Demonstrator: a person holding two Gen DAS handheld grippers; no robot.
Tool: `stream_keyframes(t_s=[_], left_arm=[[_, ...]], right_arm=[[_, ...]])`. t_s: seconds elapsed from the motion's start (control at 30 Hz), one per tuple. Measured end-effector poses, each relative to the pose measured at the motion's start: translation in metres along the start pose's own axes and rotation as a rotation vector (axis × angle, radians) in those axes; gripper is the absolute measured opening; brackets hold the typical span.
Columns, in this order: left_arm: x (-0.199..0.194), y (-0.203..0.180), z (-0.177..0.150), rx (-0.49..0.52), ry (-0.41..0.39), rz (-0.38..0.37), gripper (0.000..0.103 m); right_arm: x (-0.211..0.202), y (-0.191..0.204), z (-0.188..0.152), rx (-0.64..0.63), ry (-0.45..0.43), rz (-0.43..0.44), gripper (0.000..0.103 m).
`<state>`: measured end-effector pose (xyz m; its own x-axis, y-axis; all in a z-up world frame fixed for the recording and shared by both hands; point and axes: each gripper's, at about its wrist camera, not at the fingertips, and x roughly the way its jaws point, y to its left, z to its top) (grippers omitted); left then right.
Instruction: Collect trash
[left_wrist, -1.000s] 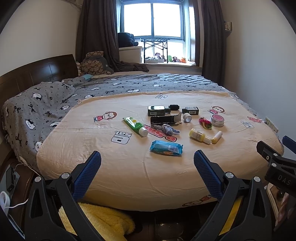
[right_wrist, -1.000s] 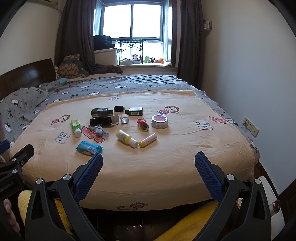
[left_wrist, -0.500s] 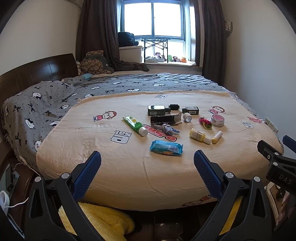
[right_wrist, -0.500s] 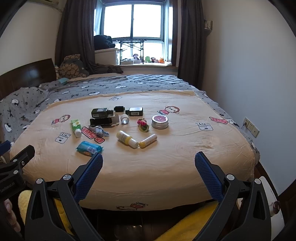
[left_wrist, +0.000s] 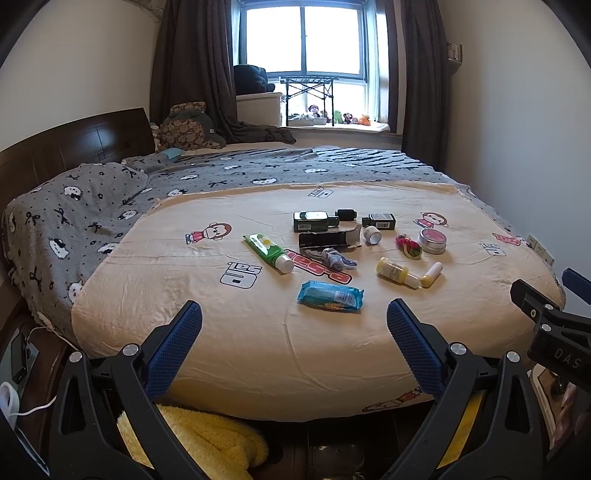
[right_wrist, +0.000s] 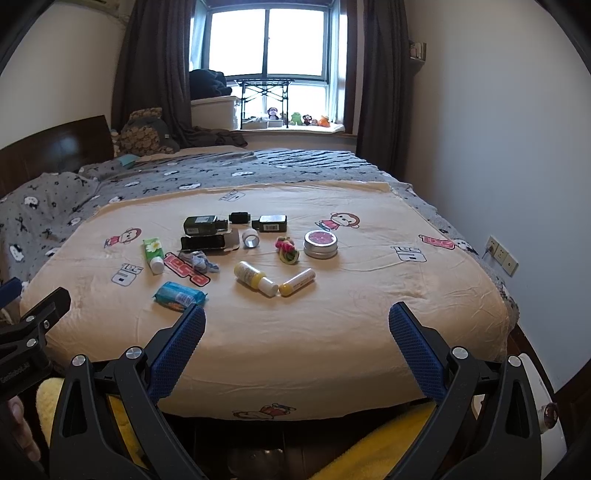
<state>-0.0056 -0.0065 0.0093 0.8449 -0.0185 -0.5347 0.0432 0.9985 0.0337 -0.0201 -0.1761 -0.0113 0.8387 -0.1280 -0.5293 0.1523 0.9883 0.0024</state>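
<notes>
Small items lie in a cluster on the beige bed sheet (left_wrist: 258, 332): a blue wipes packet (left_wrist: 330, 295) (right_wrist: 179, 296), a green tube (left_wrist: 268, 252) (right_wrist: 154, 252), a crumpled grey wrapper (left_wrist: 338, 258) (right_wrist: 199, 260), a yellow bottle (left_wrist: 396, 271) (right_wrist: 255, 278), a yellow lip-balm stick (right_wrist: 296, 282), a round tin (right_wrist: 320, 244), dark boxes (left_wrist: 314, 220) and a flat black carton (left_wrist: 327, 240). My left gripper (left_wrist: 294, 317) is open and empty at the bed's near edge. My right gripper (right_wrist: 297, 319) is open and empty too, short of the items.
A grey patterned quilt (left_wrist: 92, 210) covers the bed's far and left side, against a dark headboard (left_wrist: 74, 144). A yellow towel (left_wrist: 207, 443) lies below the bed edge. The wall with sockets (right_wrist: 500, 254) is close on the right. A window sill (right_wrist: 291, 127) holds toys.
</notes>
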Motion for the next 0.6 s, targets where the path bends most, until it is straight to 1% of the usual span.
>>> stream_keyframes(t_s=[0.4, 0.6], left_arm=[[0.001, -0.001, 0.002, -0.001, 0.003, 0.001, 0.095], [0.006, 0.000, 0.000, 0.010, 0.001, -0.001, 0.095]], right_arm=[[0.002, -0.003, 0.000, 0.005, 0.003, -0.009, 0.100], [0.010, -0.007, -0.004, 0.007, 0.010, -0.019, 0.100]])
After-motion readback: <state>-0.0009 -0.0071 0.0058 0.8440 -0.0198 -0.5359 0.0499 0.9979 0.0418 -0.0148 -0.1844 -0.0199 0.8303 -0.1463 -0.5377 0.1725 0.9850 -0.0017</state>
